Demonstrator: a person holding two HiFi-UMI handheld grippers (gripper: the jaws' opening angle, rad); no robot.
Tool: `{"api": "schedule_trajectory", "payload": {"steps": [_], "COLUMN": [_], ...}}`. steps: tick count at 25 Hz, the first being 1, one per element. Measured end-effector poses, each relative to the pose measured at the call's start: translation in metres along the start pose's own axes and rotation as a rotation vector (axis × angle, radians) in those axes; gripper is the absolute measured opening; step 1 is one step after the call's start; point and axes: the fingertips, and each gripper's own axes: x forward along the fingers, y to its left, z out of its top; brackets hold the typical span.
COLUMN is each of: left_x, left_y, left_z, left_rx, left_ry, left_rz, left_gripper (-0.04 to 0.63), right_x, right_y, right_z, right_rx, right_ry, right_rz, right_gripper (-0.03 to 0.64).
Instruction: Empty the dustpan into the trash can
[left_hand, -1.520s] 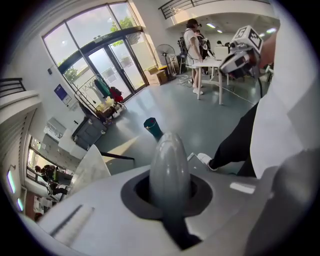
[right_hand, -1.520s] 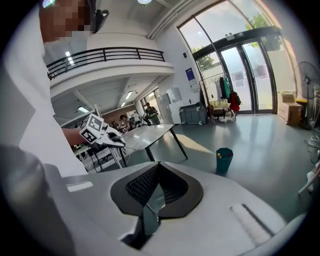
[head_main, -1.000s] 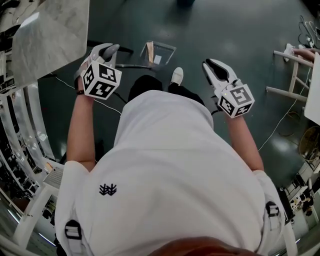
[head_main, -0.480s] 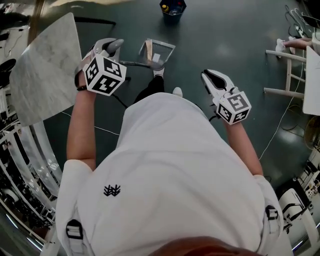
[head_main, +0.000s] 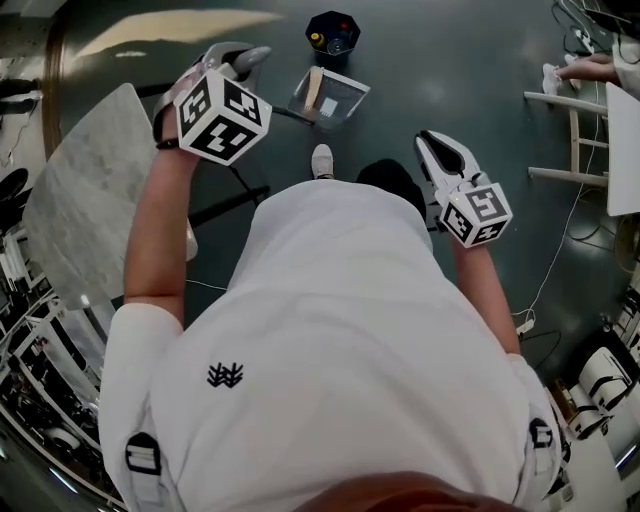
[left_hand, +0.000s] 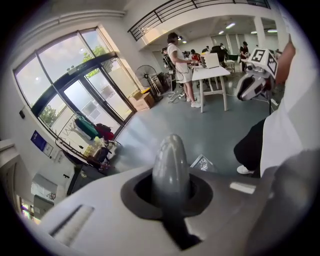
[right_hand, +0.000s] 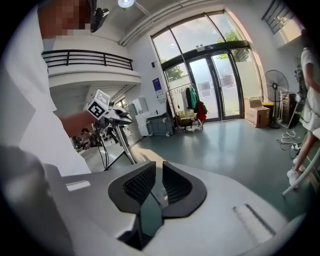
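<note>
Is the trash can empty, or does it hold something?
Not empty: the head view shows yellow and pale items inside the trash can.

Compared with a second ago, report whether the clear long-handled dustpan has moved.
Yes. The dustpan has moved nearer the dark round trash can standing on the floor.

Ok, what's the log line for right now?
left claw shut, empty | right claw slightly open, empty | dustpan on floor near trash can

A marble tabletop (head_main: 80, 200) stands at the left on the dark glossy floor (head_main: 480, 60), a white table (head_main: 622, 120) at the right, with glass doors (right_hand: 215, 85), a clothes rack (right_hand: 192, 107), a standing fan (right_hand: 276, 82) and cardboard boxes (right_hand: 258, 114) farther off.
</note>
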Motion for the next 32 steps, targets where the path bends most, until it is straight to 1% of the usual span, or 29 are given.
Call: {"api": "schedule_trajectory", "payload": {"steps": [4,9,13,17,20,23,28,32], "left_x": [0.031,0.073,0.098,0.122,0.153,0.178,0.223,0.254], "left_y": [0.030,0.063,0.085,0.103,0.116,0.128,0.138,0.144], "left_z": [0.022,0.051,0.065,0.085,0.099,0.105,0.111,0.116], "left_rx": [-0.006,-0.035,-0.053,-0.060,-0.078,-0.084,-0.032,0.060], "left_ry": [-0.007,0.001,0.030,0.074,0.100,0.121,0.177,0.253], "left_rz": [-0.003,-0.011,-0.017,-0.026,-0.044,-0.068,-0.143,-0.236], "left_gripper": [0.057,0.057,0.057,0.057,0.057,0.057,0.057,0.057], "right_x": [0.010,0.030,0.058,0.073,0.087,0.099,0.112,0.116], "right_y": [-0.019,-0.075,-0.119,-0.170,-0.204,-0.220,-0.239,-0.255], "right_z": [-0.001,0.010,0.041,0.076,0.086,0.086,0.081,0.085], "right_rx": [0.036,0.053,0.035,0.029,0.039,0.037,0.067,0.095], "right_ry": [0.022,0.042,0.050,0.045,0.050,0.074,0.092,0.078], "right_rz": [-0.023,-0.025,0.026,0.061,0.088,0.130,0.168,0.163], "right_gripper": [0.042,0.043,0.041,0.043,0.041,0.042,0.041,0.041]}}
